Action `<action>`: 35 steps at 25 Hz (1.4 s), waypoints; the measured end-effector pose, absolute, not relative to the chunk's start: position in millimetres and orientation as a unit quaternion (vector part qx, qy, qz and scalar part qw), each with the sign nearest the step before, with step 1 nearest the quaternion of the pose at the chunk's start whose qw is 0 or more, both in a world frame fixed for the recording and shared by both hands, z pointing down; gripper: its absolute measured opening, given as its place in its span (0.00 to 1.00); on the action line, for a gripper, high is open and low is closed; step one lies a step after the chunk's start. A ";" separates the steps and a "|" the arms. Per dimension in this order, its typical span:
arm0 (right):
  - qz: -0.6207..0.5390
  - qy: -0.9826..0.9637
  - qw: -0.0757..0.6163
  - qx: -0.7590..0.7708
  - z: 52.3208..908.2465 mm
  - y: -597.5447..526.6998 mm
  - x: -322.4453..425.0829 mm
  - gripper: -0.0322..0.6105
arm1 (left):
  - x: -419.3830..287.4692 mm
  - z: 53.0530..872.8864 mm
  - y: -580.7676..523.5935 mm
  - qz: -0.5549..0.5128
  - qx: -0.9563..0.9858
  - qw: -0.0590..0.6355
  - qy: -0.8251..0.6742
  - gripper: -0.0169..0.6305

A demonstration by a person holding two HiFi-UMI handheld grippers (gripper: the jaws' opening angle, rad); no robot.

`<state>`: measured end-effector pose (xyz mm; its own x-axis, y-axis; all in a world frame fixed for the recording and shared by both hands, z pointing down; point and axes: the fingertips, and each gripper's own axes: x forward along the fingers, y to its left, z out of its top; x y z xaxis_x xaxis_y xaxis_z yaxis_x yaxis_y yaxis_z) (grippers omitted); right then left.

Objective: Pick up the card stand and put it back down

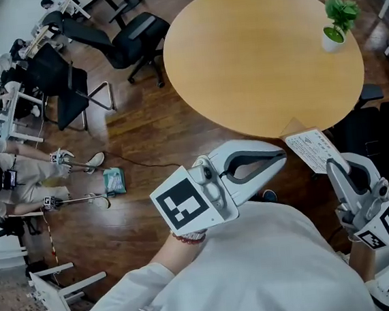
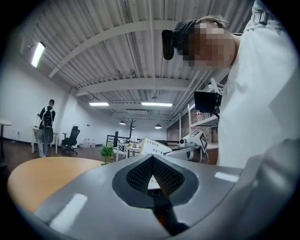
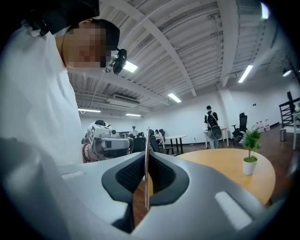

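**Card stand held clear of the desk: risks on the way down**

The right gripper (image 1: 332, 167) has its fingers (image 3: 125, 176) pinching the card stand (image 1: 312, 150). The stand hangs in the air at the lower right of the head view, just off the near rim of the round desk (image 1: 240, 65). In the right gripper view it shows edge-on as a thin sheet between them. The left gripper (image 1: 282, 158), its fingers (image 2: 136, 174) pressed together on nothing, sits just beside the stand.

Likely hazards:
- The thin, smooth sheet may pivot or slip in so narrow a pinch.
- Set down tilted or too near the rim, the stand would probably topple or drop to the floor (image 1: 150, 190).
- The neighbouring left gripper could knock it.

The potted plant (image 1: 336, 25), well apart at upper right, poses no obstacle.
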<state>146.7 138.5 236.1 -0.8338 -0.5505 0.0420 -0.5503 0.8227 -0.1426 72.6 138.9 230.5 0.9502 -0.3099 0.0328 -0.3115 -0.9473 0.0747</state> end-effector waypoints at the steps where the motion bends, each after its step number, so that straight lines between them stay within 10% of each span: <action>1: -0.076 0.954 0.003 -0.289 235.5 137.7 146.0 0.09 | 74.2 232.1 138.3 0.012 0.987 0.040 -0.158 0.01; 35: -0.134 0.922 -0.032 -0.362 286.7 89.3 105.6 0.08 | -29.0 292.2 87.6 -0.006 0.969 0.152 -0.194 0.01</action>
<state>105.6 89.3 286.7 -0.7356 -0.6592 0.1559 -0.6763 0.7018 -0.2238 -29.0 87.6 292.2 0.9246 -0.3779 0.0472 -0.3743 -0.8786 0.2966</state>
